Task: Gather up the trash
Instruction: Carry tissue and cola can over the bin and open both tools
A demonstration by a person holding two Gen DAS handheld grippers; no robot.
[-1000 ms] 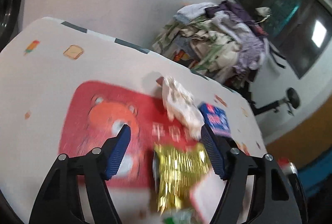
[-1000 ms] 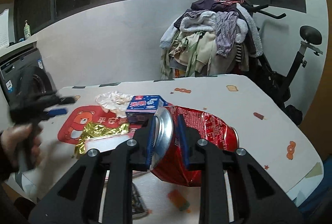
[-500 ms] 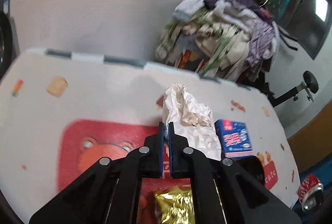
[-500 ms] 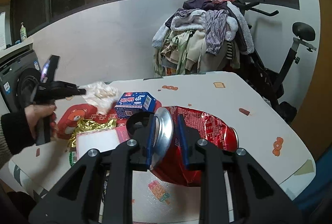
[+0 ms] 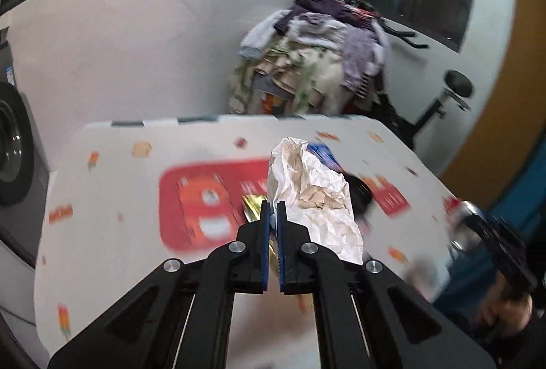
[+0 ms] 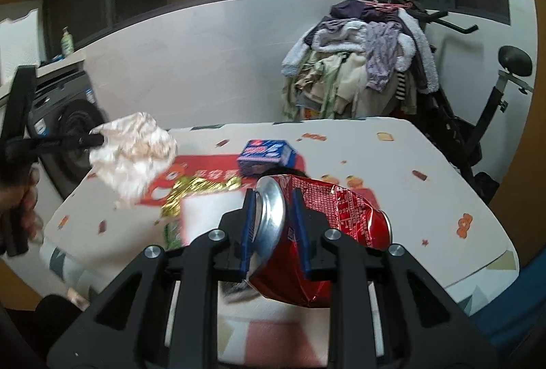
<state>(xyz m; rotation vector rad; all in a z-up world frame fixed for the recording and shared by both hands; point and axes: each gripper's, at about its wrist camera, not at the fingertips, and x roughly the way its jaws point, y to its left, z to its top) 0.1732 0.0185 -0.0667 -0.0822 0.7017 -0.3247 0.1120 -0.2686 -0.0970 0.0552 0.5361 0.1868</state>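
Note:
My left gripper (image 5: 272, 212) is shut on a crumpled white paper wad (image 5: 314, 198) and holds it in the air above the table; the wad also shows in the right wrist view (image 6: 133, 150), off the table's left edge. My right gripper (image 6: 271, 198) is shut on a crushed red soda can (image 6: 327, 218) and holds it over the table's near side. A blue carton (image 6: 266, 155), a gold foil wrapper (image 6: 198, 188) and a white card (image 6: 211, 215) lie on the table around a red bear mat (image 5: 211, 198).
The white patterned table (image 6: 426, 208) has its edge close on the right. A washing machine (image 6: 65, 130) stands left of it. A pile of clothes on an exercise bike (image 6: 368, 61) stands behind the table against the white wall.
My left gripper closed on the paper wad, lifted it off the table and carried it leftward. My right gripper kept hold of the can and drew back slightly.

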